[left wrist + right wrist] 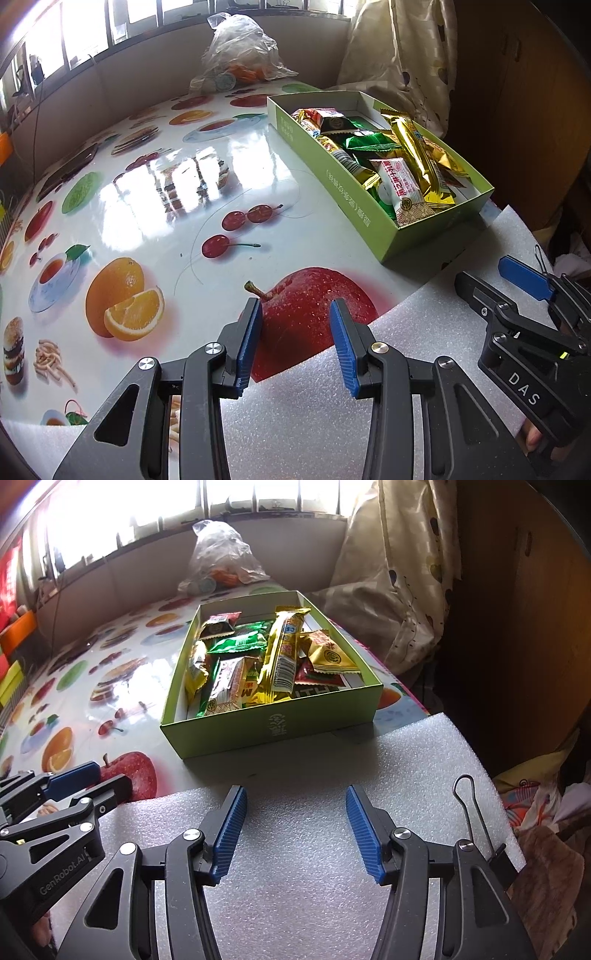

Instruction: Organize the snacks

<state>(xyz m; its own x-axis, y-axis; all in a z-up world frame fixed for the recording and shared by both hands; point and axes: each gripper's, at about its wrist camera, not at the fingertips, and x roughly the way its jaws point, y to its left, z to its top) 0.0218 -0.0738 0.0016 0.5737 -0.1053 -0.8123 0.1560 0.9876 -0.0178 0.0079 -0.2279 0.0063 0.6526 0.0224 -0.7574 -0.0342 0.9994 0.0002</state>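
A green cardboard box (273, 727) sits on the fruit-print table, ahead of the right gripper; it also shows in the left wrist view (332, 177) at the right. It holds several wrapped snacks: a long gold bar (282, 657), a green packet (238, 640), a white and red packet (400, 190). My left gripper (295, 343) is open and empty above the printed red apple (306, 317) at the foam sheet's edge. My right gripper (295, 827) is open and empty over the white foam sheet (295, 904), short of the box.
A clear plastic bag (240, 55) with orange items lies at the table's far edge by the wall. A patterned curtain (399, 572) hangs at the right behind the box. A binder clip (476, 819) sits on the right gripper's side. Coloured boxes (14, 657) stand far left.
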